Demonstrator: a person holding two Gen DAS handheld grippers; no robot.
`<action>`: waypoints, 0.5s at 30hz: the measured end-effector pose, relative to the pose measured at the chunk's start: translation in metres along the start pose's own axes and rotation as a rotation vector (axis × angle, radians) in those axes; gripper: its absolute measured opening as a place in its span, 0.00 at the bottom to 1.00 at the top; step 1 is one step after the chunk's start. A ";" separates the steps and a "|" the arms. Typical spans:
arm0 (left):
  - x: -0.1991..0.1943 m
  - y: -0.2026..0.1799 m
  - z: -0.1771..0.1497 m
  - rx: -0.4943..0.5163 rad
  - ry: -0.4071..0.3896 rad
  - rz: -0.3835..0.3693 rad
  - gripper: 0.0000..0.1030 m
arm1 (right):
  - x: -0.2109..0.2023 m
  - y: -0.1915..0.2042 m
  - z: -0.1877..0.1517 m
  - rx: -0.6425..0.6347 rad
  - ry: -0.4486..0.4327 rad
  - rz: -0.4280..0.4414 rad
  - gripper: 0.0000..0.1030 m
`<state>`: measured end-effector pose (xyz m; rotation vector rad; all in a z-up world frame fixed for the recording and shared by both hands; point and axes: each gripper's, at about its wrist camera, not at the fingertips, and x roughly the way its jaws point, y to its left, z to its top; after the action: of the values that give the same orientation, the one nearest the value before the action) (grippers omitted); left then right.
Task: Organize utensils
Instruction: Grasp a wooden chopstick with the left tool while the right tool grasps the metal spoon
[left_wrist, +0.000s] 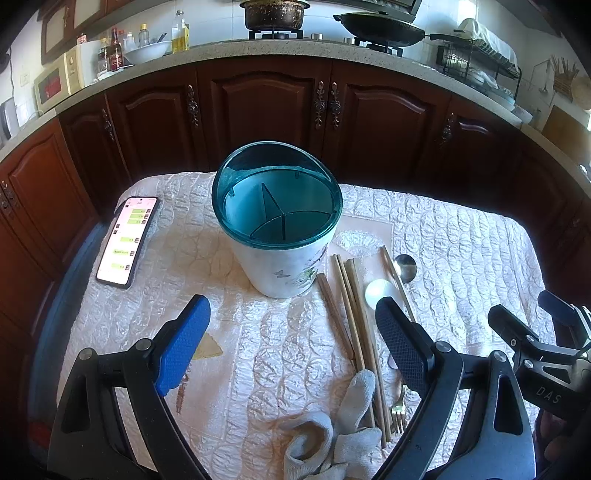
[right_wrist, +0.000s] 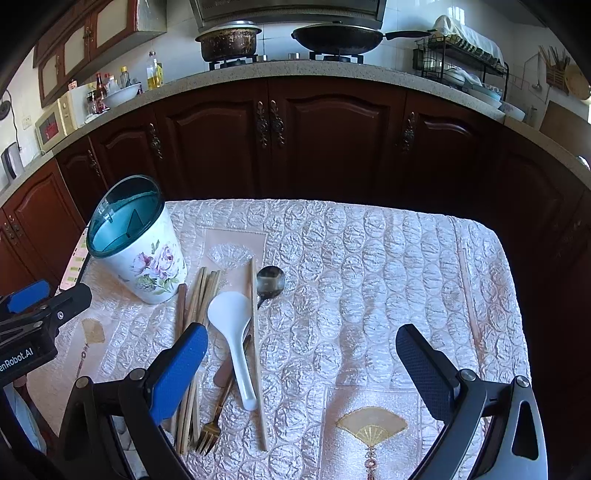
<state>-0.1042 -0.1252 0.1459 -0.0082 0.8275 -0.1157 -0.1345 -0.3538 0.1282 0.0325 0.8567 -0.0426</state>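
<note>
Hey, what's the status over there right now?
Both grippers, left and right, open, holding nothing. Utensil holder upright, empty. Chopsticks, white spoon, fork lie beside it. Nothing blocking; glove near left gripper.

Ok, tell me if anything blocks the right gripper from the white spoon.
Nothing visible does. The right gripper hangs open above the table, and the white spoon lies uncovered on top of the utensils, beside the chopsticks.

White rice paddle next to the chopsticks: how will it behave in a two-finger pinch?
The white rice paddle looks like glossy plastic, so probably light, stiff and somewhat slippery. It overlaps the fork and lies against a chopstick, so lifting may nudge them. Its wide head may swing downward if pinched by the handle.
</note>
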 end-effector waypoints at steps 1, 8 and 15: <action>0.000 0.000 0.000 0.001 0.002 0.001 0.89 | 0.000 0.000 0.000 0.000 0.001 -0.001 0.99; 0.004 0.001 -0.001 -0.007 0.018 -0.011 0.89 | 0.004 0.001 0.000 -0.015 0.011 0.004 0.99; 0.040 0.011 -0.006 -0.075 0.139 -0.109 0.62 | 0.035 -0.001 -0.001 -0.036 0.080 0.056 0.77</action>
<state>-0.0810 -0.1185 0.1123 -0.1171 0.9706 -0.1897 -0.1125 -0.3556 0.1006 0.0245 0.9358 0.0271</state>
